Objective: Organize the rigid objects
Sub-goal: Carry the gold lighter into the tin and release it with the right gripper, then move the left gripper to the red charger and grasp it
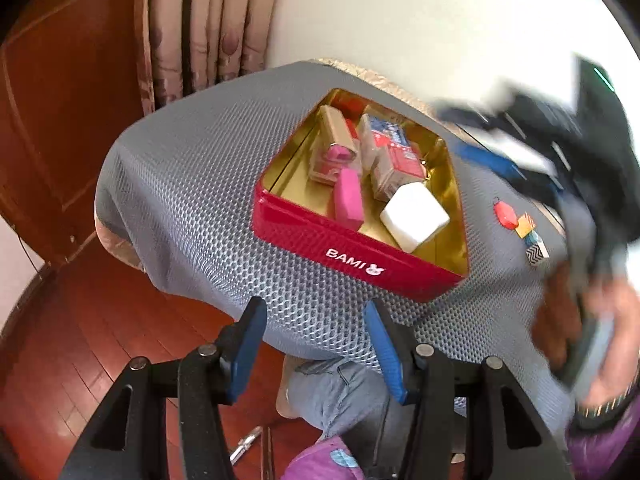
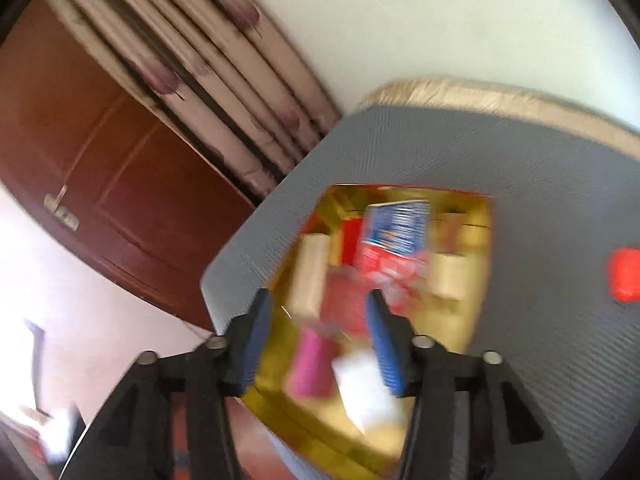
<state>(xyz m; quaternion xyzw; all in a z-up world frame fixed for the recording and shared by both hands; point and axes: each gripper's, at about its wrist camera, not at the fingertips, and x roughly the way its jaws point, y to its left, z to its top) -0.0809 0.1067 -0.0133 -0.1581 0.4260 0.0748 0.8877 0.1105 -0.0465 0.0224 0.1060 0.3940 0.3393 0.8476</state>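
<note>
A red tin (image 1: 352, 250) with a gold inside, marked BAMI, sits on the grey mat (image 1: 192, 184). It holds a white block (image 1: 414, 216), a pink block (image 1: 349, 199), tan boxes and a red-blue box (image 1: 396, 148). My left gripper (image 1: 316, 344) is open and empty, hanging over the table's near edge in front of the tin. My right gripper (image 2: 318, 340) is open and empty above the tin (image 2: 480, 240); it appears blurred in the left wrist view (image 1: 500, 160). A red tag (image 1: 505, 213) and patterned small blocks (image 1: 532, 240) lie on the mat to the right of the tin.
A wooden door (image 2: 120, 184) and curtain (image 1: 200, 28) stand behind the table. Red wooden floor (image 1: 80, 340) lies below the table edge. The person's knee (image 1: 340, 392) is under the table. The red tag shows in the right wrist view (image 2: 624, 276).
</note>
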